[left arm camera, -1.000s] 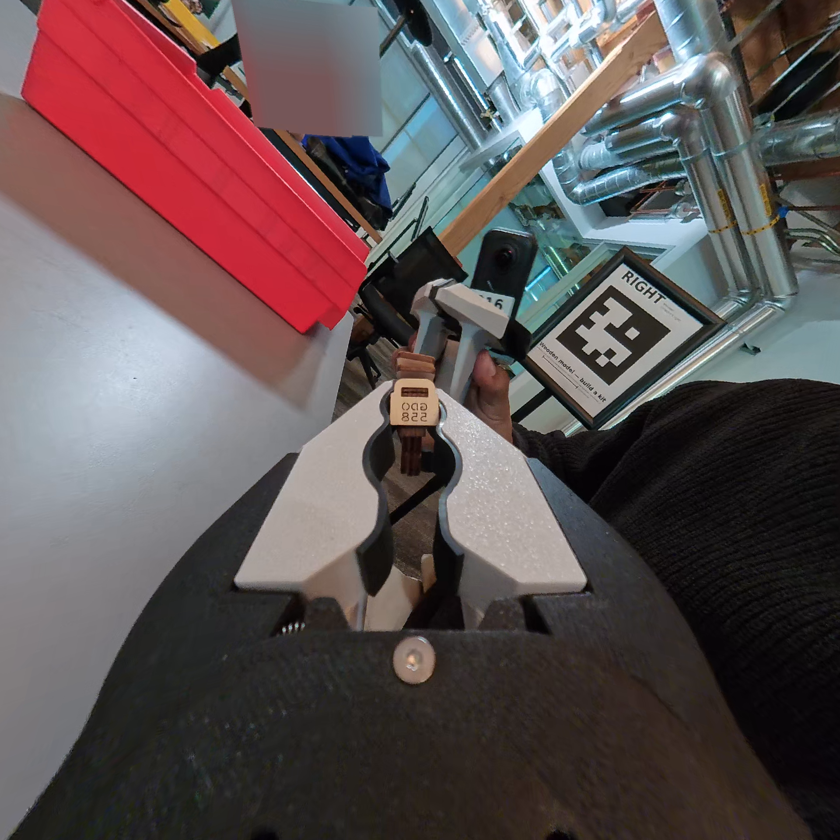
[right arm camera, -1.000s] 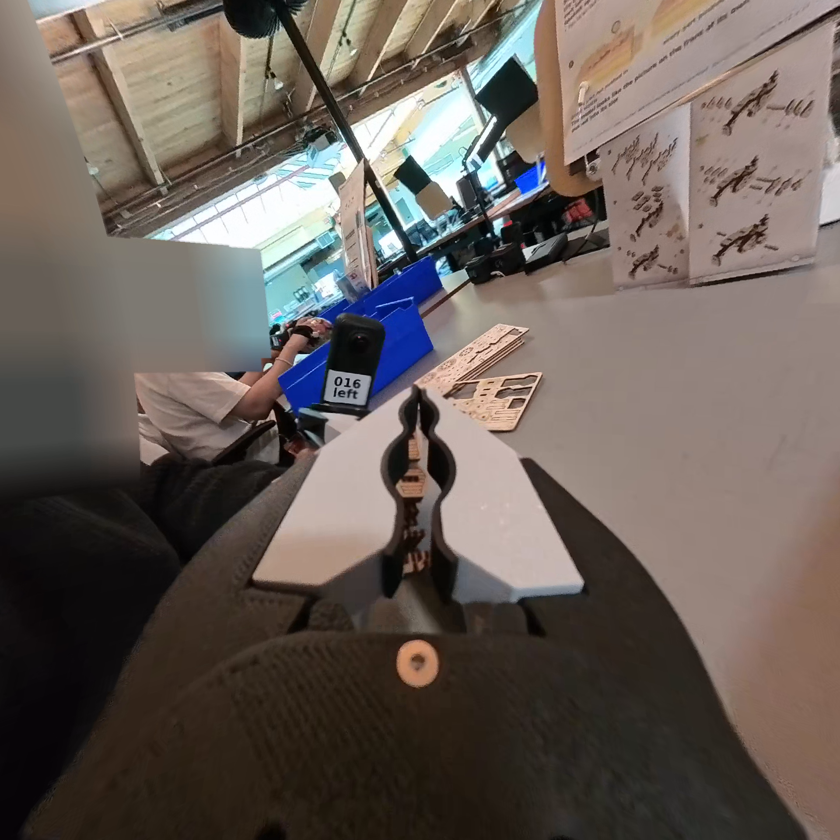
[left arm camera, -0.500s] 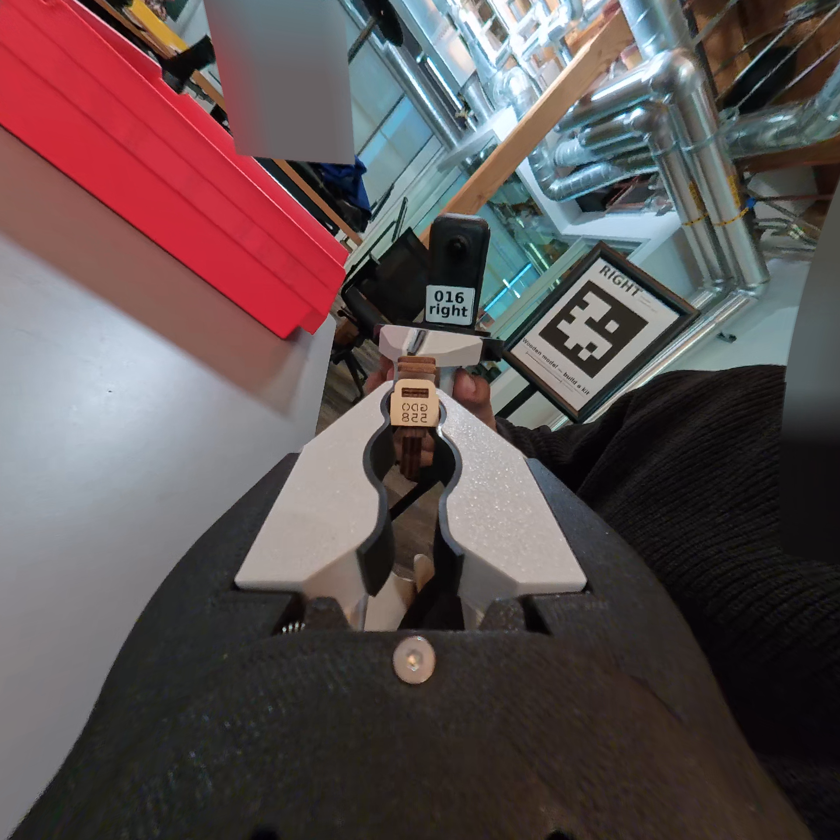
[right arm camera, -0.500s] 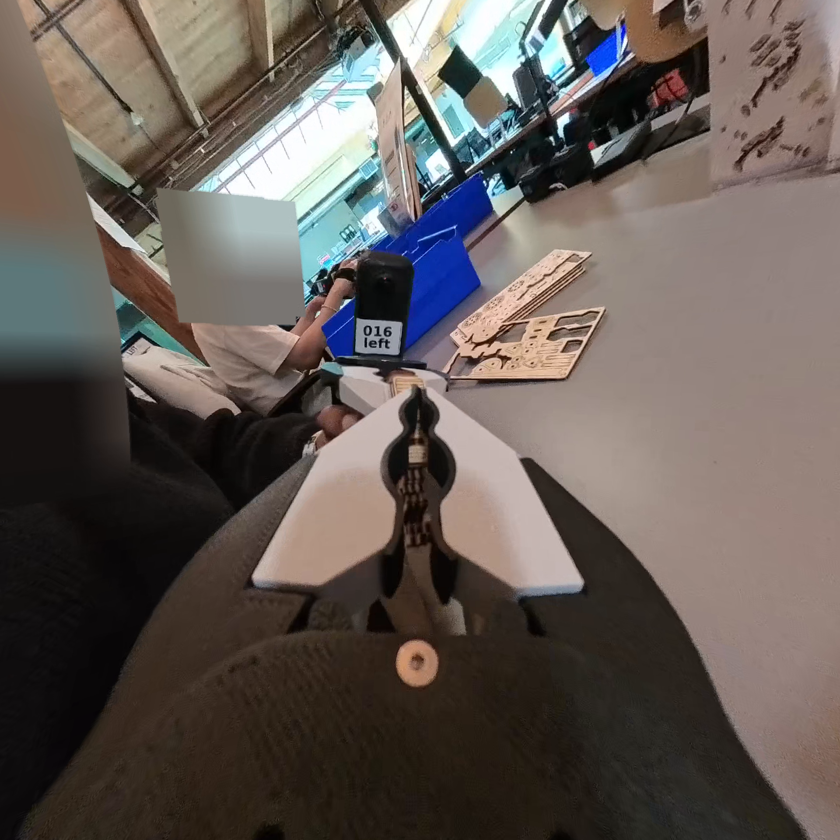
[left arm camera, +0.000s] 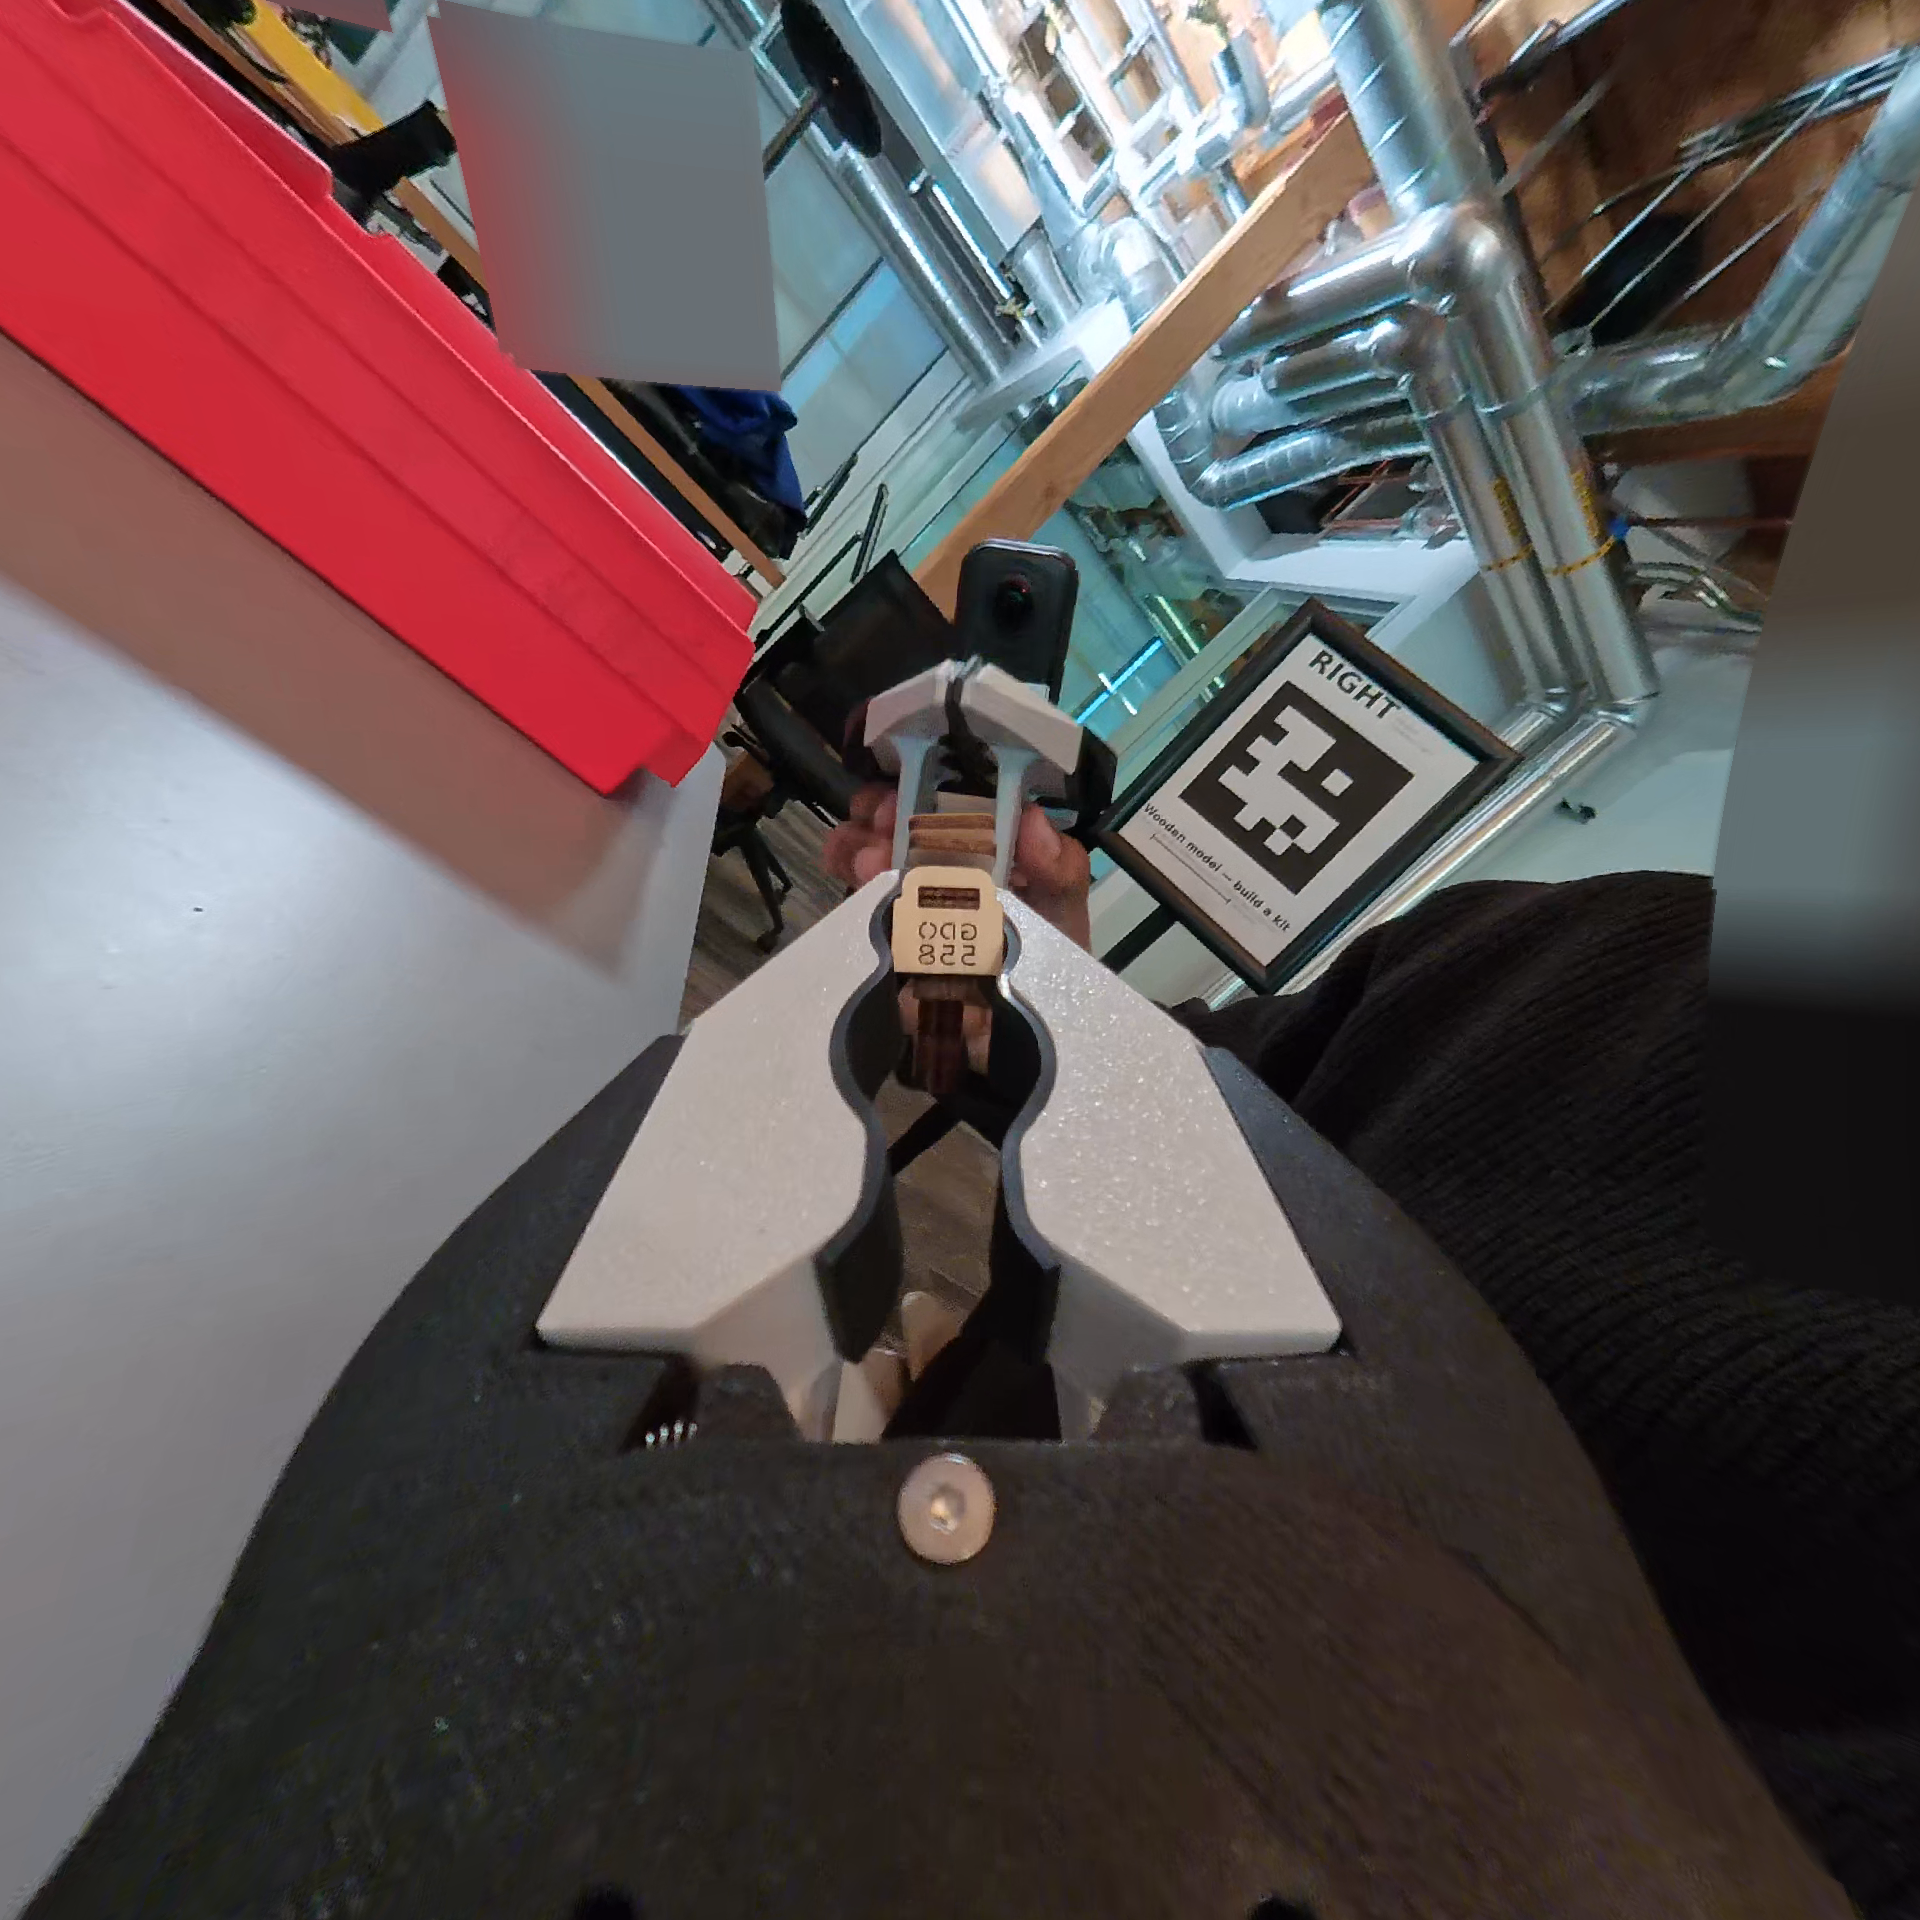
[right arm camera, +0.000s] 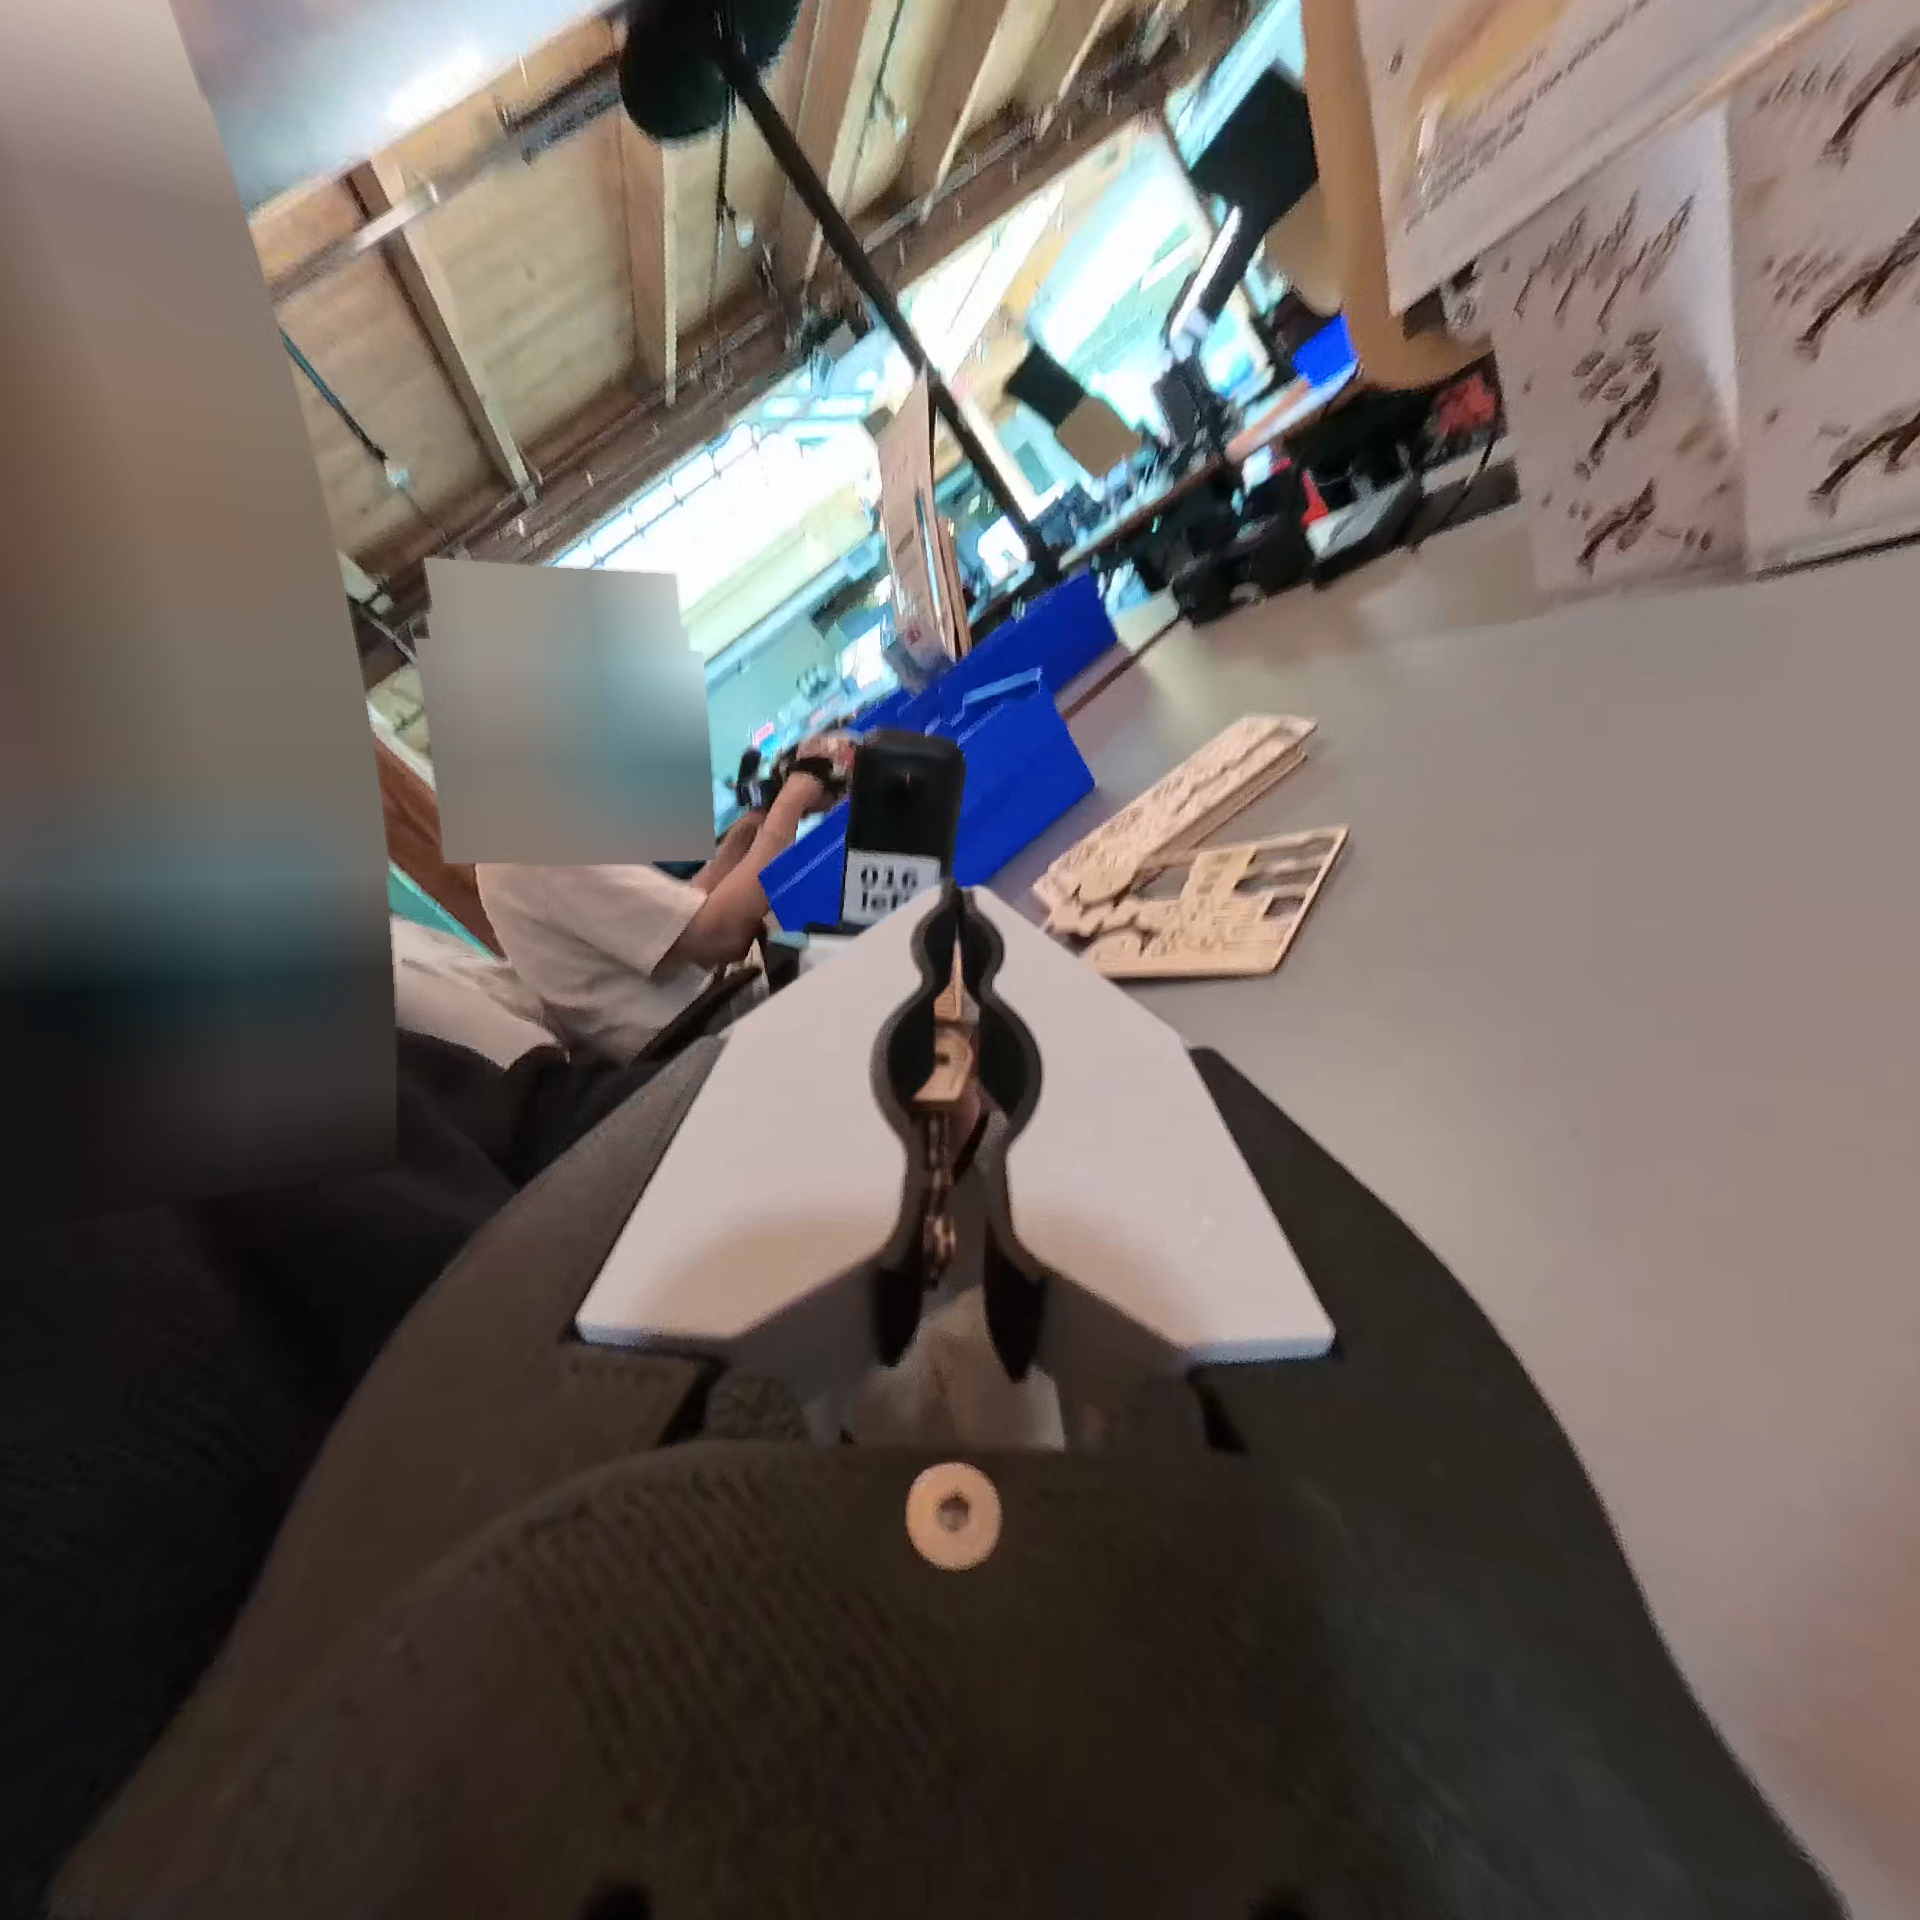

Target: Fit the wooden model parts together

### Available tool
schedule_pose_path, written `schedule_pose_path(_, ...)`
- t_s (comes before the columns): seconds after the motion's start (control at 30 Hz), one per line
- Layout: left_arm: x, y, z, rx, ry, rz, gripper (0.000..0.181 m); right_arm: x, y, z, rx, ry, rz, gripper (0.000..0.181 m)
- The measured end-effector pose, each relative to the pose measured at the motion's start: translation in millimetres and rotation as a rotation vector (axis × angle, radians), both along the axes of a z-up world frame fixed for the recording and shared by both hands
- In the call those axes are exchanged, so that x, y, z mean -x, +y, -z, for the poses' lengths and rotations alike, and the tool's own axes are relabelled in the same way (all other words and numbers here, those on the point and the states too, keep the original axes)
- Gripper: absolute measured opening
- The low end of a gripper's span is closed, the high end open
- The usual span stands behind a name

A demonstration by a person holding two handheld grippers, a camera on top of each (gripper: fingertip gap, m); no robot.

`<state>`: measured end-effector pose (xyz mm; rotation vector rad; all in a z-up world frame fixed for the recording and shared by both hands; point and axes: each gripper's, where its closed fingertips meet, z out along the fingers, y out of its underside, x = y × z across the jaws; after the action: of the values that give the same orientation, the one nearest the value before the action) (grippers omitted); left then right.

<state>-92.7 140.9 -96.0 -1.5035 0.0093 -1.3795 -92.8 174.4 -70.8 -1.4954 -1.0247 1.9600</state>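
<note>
Workshop hall, timber and exposed ductwork

Silver ducts run beside a slanted wooden beam; plank ceiling over bright windows. Grey table carries blue bins; red bins on another grey surface.

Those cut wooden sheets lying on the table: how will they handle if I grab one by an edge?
The wooden sheets look thin and flat, so probably light. Many cut-outs leave narrow strips, so likely fragile and somewhat bendy. Lying flat on the table, an edge may be hard to catch.
</note>
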Motion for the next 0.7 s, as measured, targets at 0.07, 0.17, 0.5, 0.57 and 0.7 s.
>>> schedule_pose_path(0.07, -2, 0, 0, 0.006, -0.007, 0.008, 0.007, 7, -22, 18, -0.021, -0.087, -0.103, 0.0)
schedule_pose_path(0.17, 4, 2, 0, 0.025, -0.041, -0.004, 0.008, 8, -20, 20, -0.021, -0.098, -0.097, 0.0)
schedule_pose_path(0.5, 4, 2, -3, 0.033, -0.075, 0.01, 0.007, 5, -8, 15, 0.012, -0.07, -0.054, 0.0)
schedule_pose_path(0.57, 1, 1, 1, 0.03, -0.036, 0.013, 0.007, -1, 3, -1, 0.022, 0.0, -0.004, 0.0)
schedule_pose_path(0.7, -3, 1, 5, 0.045, -0.03, 0.027, 0.007, 9, -27, 22, -0.005, -0.113, -0.124, 0.0)
